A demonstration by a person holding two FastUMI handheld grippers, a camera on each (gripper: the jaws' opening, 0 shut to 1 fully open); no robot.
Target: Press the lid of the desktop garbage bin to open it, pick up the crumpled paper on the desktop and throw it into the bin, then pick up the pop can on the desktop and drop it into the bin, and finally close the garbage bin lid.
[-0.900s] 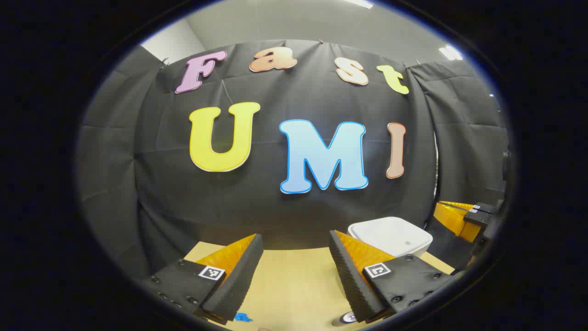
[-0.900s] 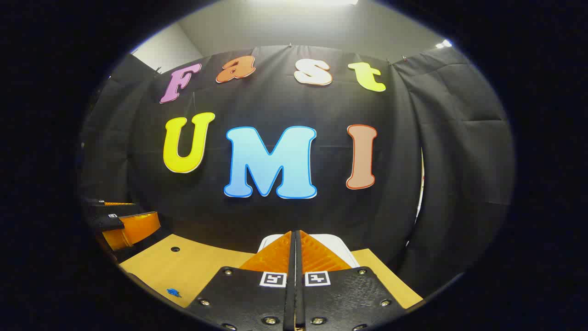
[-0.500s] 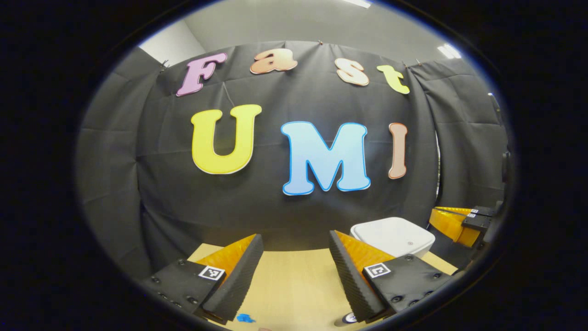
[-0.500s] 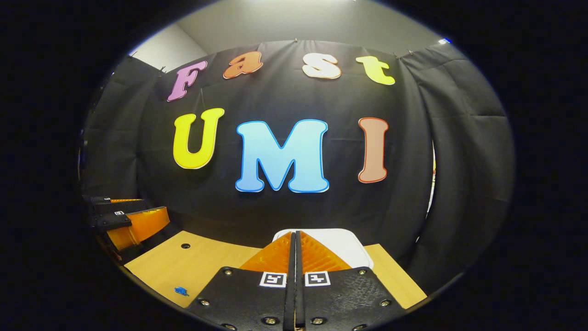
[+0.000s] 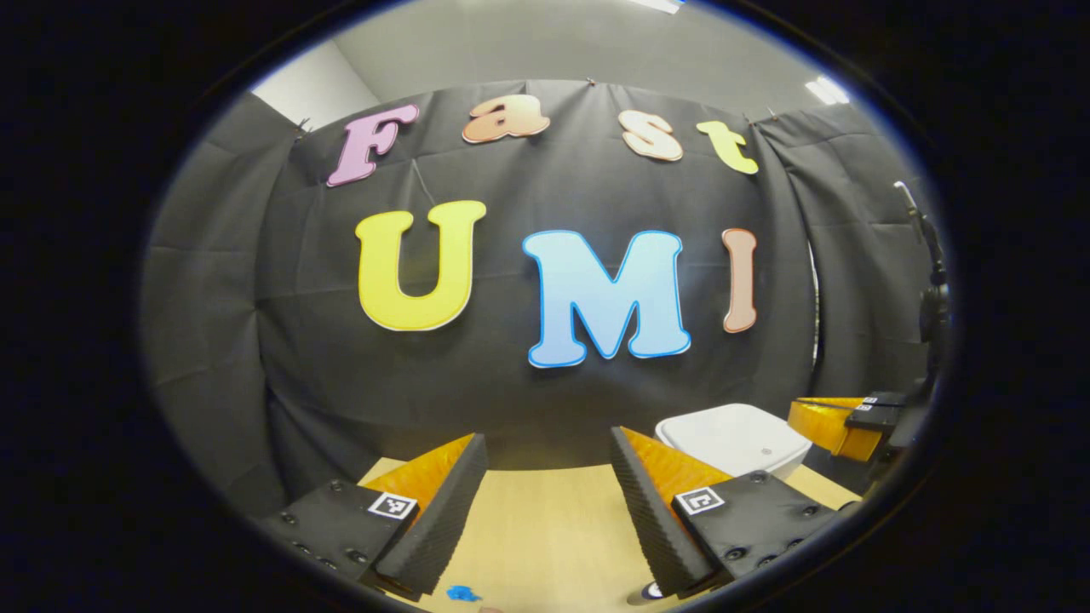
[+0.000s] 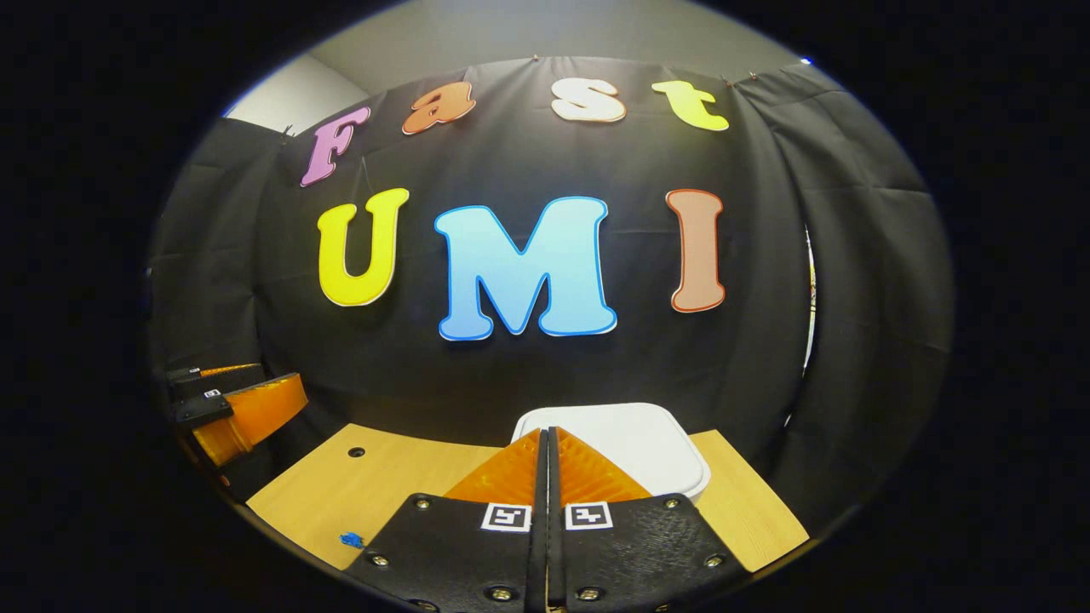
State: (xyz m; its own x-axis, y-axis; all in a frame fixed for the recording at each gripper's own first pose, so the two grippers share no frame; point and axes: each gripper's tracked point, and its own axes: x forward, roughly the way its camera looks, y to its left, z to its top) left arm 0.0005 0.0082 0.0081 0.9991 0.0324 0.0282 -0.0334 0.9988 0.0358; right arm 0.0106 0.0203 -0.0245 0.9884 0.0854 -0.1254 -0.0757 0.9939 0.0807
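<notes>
A white garbage bin with its lid down (image 6: 634, 438) stands at the far end of the wooden desktop (image 6: 400, 485), just beyond my right gripper (image 6: 546, 438), whose fingers are pressed together with nothing between them. In the left gripper view the same bin (image 5: 732, 438) sits to the right, past my left gripper (image 5: 545, 455), which is open and holds nothing. The right gripper (image 5: 839, 417) also appears at the far right of that view, beside the bin. The left gripper (image 6: 247, 409) shows at the left edge of the right gripper view.
A small blue mark (image 6: 351, 539) lies on the desktop near its front left edge, and a dark hole (image 6: 356, 452) sits farther back. The black cloth wall rises right behind the bin. A round object's edge (image 5: 649, 589) peeks out under the left gripper's right finger.
The right gripper has moved forward toward the bin and tilted down, so the lid shows larger and lower. The left gripper has barely shifted and stays open.
</notes>
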